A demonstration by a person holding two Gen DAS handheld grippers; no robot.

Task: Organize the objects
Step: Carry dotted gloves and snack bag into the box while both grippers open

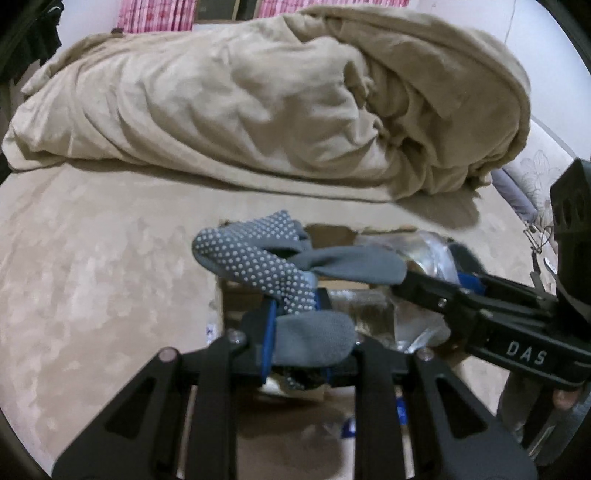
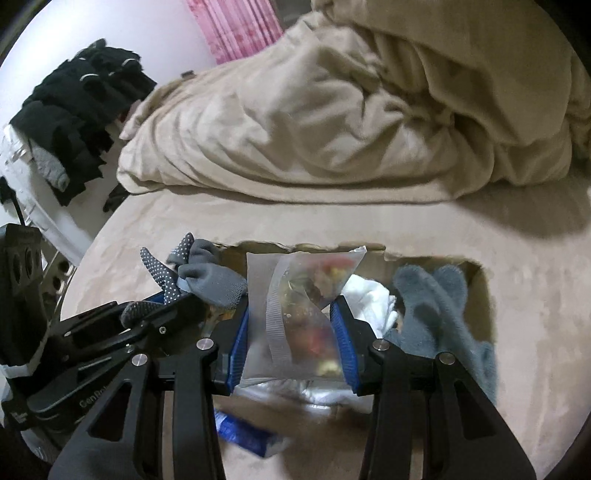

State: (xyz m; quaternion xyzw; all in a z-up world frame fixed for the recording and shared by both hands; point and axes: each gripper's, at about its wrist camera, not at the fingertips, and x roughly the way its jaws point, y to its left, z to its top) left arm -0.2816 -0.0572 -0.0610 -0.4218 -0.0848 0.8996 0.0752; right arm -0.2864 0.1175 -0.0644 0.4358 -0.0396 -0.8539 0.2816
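Note:
My left gripper [image 1: 295, 332] is shut on a grey sock with white grip dots [image 1: 258, 266] and holds it above an open cardboard box [image 1: 236, 295]. The sock also shows in the right wrist view [image 2: 207, 280], at the left. My right gripper [image 2: 291, 332] is shut on a clear zip bag [image 2: 295, 314] with colourful contents, above the same box [image 2: 476, 280]. In the left wrist view the right gripper [image 1: 436, 284] reaches in from the right with the bag [image 1: 421, 251] at its tips. A fluffy blue-grey sock [image 2: 436, 306] and white cloth [image 2: 369, 295] lie in the box.
The box sits on a beige bed [image 1: 92, 258]. A rumpled beige duvet [image 1: 258, 103] fills the back. Dark clothes [image 2: 81, 110] hang at the far left. A blue and white packet [image 2: 243, 432] lies below my right gripper. Pink curtains [image 2: 240, 29] are behind.

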